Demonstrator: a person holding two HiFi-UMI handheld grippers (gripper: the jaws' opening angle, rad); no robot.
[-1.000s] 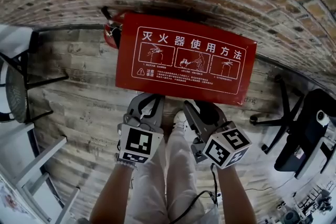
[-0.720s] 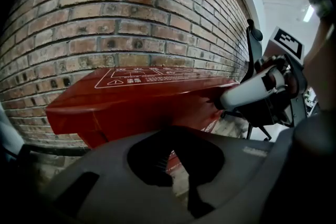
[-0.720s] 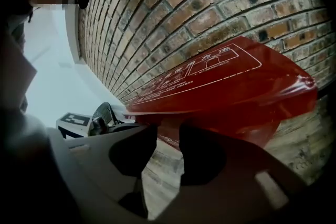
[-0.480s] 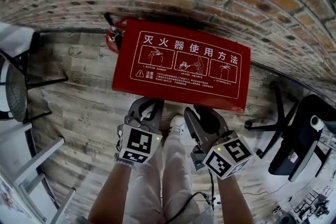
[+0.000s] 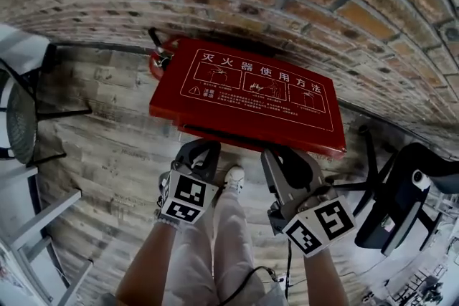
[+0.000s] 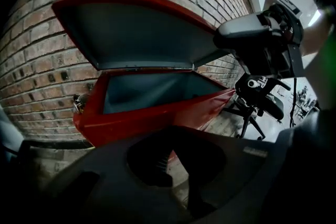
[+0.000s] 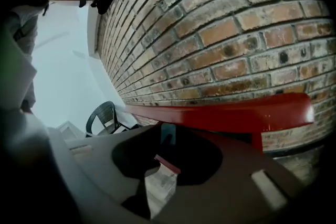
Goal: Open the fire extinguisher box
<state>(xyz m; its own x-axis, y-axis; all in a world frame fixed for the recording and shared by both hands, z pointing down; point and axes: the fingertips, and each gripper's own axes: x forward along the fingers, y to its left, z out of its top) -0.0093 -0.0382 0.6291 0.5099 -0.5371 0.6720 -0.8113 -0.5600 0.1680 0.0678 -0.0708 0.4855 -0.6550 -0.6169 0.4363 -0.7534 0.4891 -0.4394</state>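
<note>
The red fire extinguisher box stands on the floor against the brick wall. Its lid [image 5: 251,93], printed with white instructions, is raised at the front. In the left gripper view the lid [image 6: 136,34] stands up over the open grey inside of the box [image 6: 152,118]. My right gripper [image 5: 287,154] is at the lid's front edge. Its jaws have just been closing with the red edge [image 7: 236,115] between them, and they now grip it. My left gripper [image 5: 202,152] hangs before the box's front wall, jaws apart, holding nothing.
A red extinguisher [image 5: 161,57] sits at the box's left end. A black office chair [image 5: 401,197] stands to the right, a mesh chair [image 5: 21,118] to the left, and a white frame [image 5: 50,226] at the lower left. The person's shoe [image 5: 233,175] is between the grippers.
The right gripper has risen with the lid's front edge in it, and the lid has swung up from the box. The left gripper has stayed where it was.
</note>
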